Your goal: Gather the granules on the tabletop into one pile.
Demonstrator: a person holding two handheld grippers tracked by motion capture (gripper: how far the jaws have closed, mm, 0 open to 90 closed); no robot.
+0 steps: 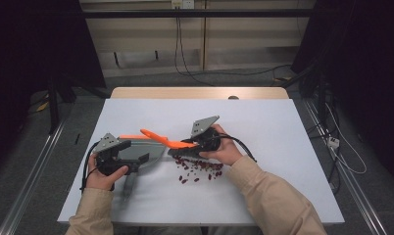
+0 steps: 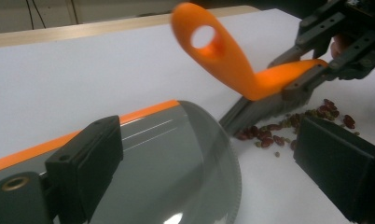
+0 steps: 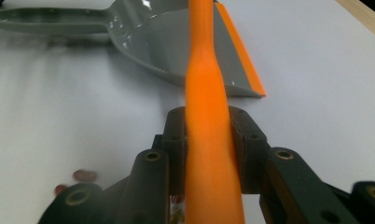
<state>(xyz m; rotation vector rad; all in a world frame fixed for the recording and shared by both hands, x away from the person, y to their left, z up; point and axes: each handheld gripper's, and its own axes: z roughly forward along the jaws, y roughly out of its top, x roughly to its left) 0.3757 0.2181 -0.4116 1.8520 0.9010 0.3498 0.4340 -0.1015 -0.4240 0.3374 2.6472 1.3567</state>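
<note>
You sweep beans with a brush toward a dustpan

Your right gripper (image 3: 209, 140) pinches the orange brush (image 3: 206, 116) handle; the high view shows its bristles among red beans (image 1: 200, 169) on the white table (image 1: 263, 127). Your left gripper (image 1: 129, 157) straddles the grey dustpan (image 2: 176, 158); whether it clamps it, you cannot tell

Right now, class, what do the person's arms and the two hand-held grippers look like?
Both arms wear beige long sleeves. The left hand-held gripper and right hand-held gripper are black, each topped by a grey three-cornered plate, with a black cable trailing. Their jaws are blocky, with round screw holes.
</note>
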